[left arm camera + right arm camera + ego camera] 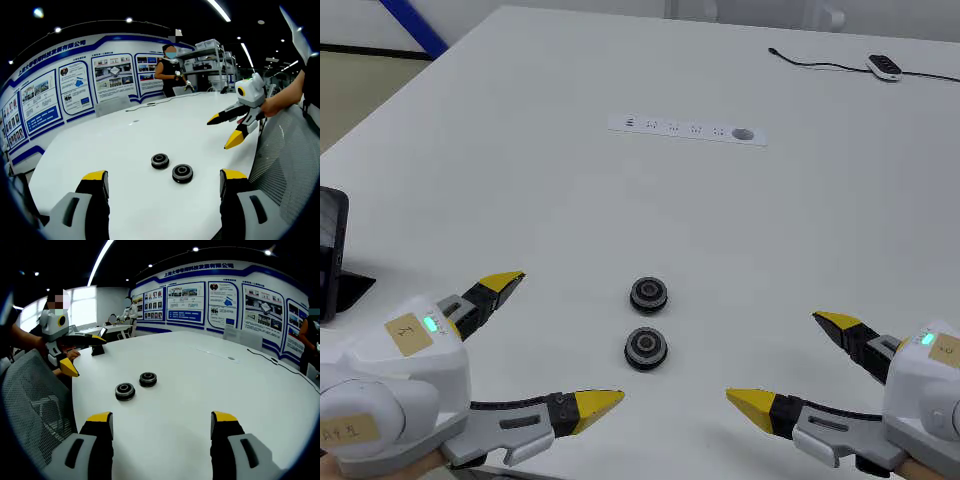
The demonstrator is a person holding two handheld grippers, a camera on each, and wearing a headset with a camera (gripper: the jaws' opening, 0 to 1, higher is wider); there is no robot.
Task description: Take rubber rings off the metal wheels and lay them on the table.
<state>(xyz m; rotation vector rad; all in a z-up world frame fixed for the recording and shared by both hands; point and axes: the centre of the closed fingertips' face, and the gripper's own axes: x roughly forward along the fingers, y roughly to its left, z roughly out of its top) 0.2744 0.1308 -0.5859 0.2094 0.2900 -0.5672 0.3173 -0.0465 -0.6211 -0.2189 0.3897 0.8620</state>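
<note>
Two small metal wheels with black rubber rings lie flat on the white table, one [649, 294] just behind the other [646, 347]. They also appear in the left gripper view [160, 161] [182, 173] and the right gripper view [148, 379] [125, 391]. My left gripper [560, 342] is open at the lower left, its yellow-tipped jaws wide apart, short of the wheels. My right gripper [790, 360] is open at the lower right, also short of them. Nothing is held between either pair of jaws.
A white power strip [687, 130] lies further back on the table. A cable with a small controller [885, 66] is at the far right. A dark phone on a stand [332, 255] sits at the left edge. A mesh chair back [290, 165] is close behind.
</note>
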